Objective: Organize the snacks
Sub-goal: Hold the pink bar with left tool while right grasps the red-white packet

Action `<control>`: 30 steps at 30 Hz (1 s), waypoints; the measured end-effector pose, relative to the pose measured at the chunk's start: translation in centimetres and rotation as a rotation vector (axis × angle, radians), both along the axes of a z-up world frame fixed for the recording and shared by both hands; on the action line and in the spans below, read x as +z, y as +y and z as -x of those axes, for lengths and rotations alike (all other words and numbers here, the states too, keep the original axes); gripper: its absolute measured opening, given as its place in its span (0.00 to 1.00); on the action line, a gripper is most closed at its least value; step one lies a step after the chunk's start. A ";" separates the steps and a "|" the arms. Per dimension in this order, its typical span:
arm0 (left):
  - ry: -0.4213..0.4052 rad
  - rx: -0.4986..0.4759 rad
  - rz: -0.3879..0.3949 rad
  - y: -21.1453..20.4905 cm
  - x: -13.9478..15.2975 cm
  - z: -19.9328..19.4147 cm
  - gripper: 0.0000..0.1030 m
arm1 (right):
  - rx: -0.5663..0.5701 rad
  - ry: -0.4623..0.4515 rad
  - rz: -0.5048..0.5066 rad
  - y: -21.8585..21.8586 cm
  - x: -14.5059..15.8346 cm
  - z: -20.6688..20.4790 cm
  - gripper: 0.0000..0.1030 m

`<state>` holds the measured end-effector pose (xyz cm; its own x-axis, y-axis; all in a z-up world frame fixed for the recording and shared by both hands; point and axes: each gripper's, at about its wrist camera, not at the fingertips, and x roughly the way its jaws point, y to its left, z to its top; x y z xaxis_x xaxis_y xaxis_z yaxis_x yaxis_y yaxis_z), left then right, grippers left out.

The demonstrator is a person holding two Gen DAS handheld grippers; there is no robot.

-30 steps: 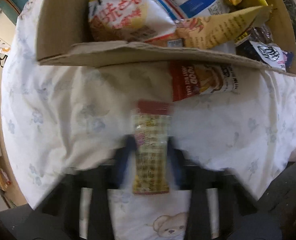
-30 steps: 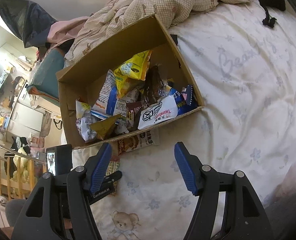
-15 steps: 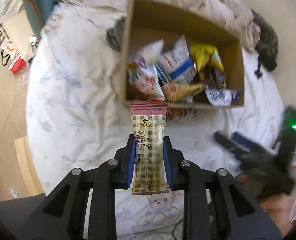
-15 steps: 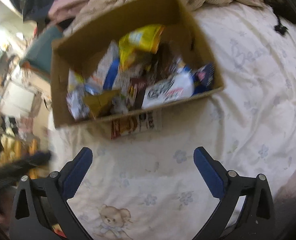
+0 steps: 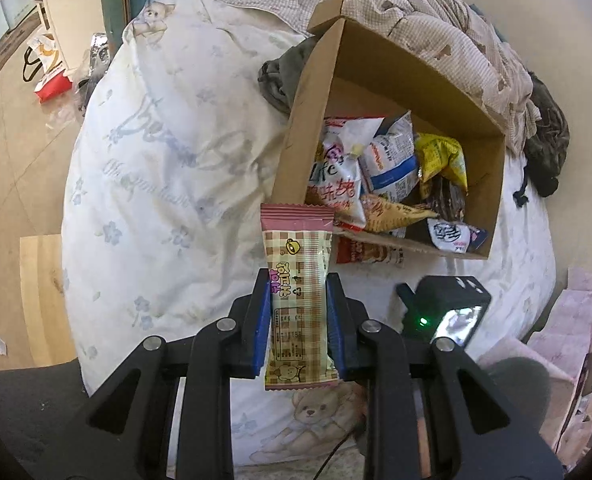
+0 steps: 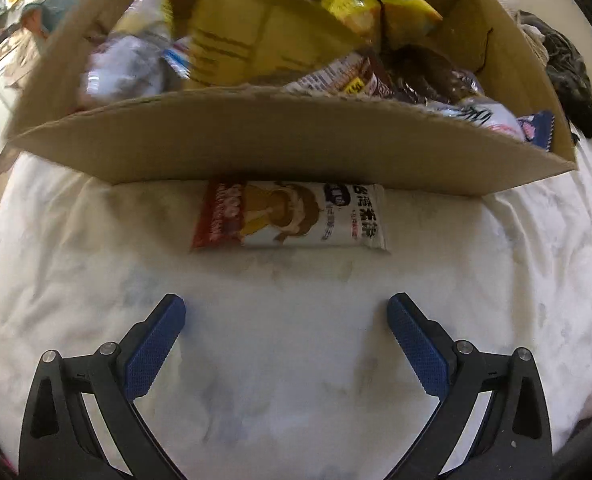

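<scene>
My left gripper [image 5: 298, 280] is shut on a pink and cream checked snack bar [image 5: 298, 276], held upright high above the bed, short of the cardboard box [image 5: 308, 92]. The box holds several snack bags. A red and white rice cake packet [image 6: 291, 216] lies flat on the sheet against the box's near wall [image 6: 279, 140]; it also shows in the left wrist view [image 5: 370, 254]. My right gripper [image 6: 285, 312] is open and empty, low over the sheet just in front of that packet. The right gripper's body [image 5: 442, 312] shows in the left wrist view.
The bed has a white flowered sheet [image 5: 163, 184]. A checked quilt [image 5: 428, 12] is bunched behind the box. Dark clothing [image 5: 546, 140] lies at the far right. The wooden floor [image 5: 11, 152] with bags on it is to the left.
My left gripper has lifted the checked bar high above the bed. My right gripper has opened wider and dropped close to the rice cake packet by the box.
</scene>
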<state>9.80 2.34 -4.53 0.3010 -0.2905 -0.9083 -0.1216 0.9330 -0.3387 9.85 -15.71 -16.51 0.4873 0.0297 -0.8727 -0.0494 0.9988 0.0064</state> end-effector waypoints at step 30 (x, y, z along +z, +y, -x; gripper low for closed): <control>0.001 0.011 -0.038 -0.8 -1.0 -0.9 0.21 | -0.077 -0.063 -0.163 -4.7 3.5 -0.6 0.76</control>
<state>10.67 1.52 -5.57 0.3025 -0.2527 -0.9190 -0.1320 0.9438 -0.3029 10.48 -20.41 -12.96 0.5472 0.1288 -0.8270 0.0221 0.9855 0.1681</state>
